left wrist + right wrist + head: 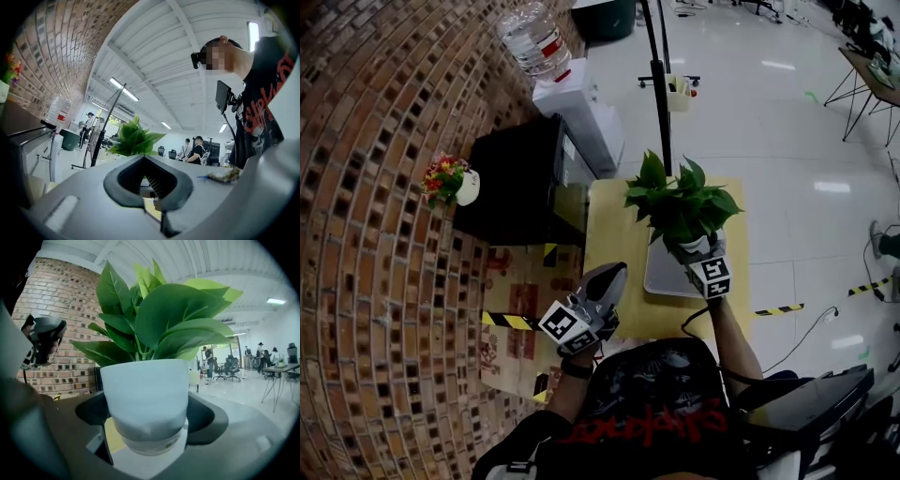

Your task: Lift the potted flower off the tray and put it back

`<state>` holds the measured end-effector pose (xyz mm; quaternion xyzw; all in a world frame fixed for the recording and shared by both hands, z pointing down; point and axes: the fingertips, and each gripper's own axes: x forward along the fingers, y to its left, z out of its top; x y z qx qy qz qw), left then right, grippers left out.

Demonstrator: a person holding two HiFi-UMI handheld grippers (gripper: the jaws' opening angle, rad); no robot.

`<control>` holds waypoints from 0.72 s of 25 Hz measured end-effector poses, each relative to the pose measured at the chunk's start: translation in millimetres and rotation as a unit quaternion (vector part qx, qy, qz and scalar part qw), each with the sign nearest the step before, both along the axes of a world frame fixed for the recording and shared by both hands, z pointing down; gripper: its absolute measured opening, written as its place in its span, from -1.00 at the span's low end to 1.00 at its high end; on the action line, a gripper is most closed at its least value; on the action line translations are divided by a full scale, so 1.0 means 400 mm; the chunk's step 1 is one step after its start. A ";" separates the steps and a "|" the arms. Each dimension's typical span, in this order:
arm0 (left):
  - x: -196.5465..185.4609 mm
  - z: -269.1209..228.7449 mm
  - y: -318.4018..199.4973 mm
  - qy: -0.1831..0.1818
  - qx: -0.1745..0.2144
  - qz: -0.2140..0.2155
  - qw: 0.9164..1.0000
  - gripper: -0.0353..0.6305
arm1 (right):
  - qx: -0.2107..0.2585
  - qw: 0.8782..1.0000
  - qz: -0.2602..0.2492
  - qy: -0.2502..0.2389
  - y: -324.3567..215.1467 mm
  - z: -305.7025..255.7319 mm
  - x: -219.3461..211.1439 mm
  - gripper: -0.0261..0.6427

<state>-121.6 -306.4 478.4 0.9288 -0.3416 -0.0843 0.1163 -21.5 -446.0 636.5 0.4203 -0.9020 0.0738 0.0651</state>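
Far left: a brick wall (366, 281), and a small flowering pot (450, 180) on a black cabinet (511, 187). It is not part of this job, so leave it alone.

Left gripper (614, 272): the tips are together with nothing between them. It hangs over the near left edge of the yellow table (605, 225), just beside the tray (661, 277) and not touching it. Park it there, clear of the descent path.

Centre: the grey tray lies on the table with bare surface showing.

Right gripper (703, 255): the jaws stand wide and are clamped on the white pot (147, 390) of the potted flower (680, 208), with pads on both flanks of the lower body. In the right gripper view the pot sits upright, and tray and table show beneath its base. I judge it lifted clear and held above the tray.

Step in hand: the lift looks done, so the put-back is next.
- Hold the clamp as it is. The foliage is broad and carried high, so any wrist roll will tip the pot.
- Bring it straight down over the bare middle of the tray with the base level.
- Let the base sit flat before you open the jaws, then open fully and draw back along the jaw line so the pads do not drag the pot.
- Risk: a rim landing would leave the pot tilted.
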 end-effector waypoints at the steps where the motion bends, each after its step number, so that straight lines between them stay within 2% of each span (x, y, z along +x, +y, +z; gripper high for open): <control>1: 0.004 -0.007 -0.006 0.007 -0.003 0.000 1.000 -0.89 | 0.002 1.000 0.000 -0.003 0.006 -0.025 0.000 0.56; 8: 0.016 -0.032 -0.024 0.020 0.011 0.006 1.000 -0.89 | -0.006 0.999 0.017 -0.027 0.045 -0.163 0.025 0.56; 18: 0.039 -0.028 -0.036 0.014 0.012 0.025 1.000 -0.89 | 0.024 0.999 0.023 -0.043 0.071 -0.310 0.059 0.56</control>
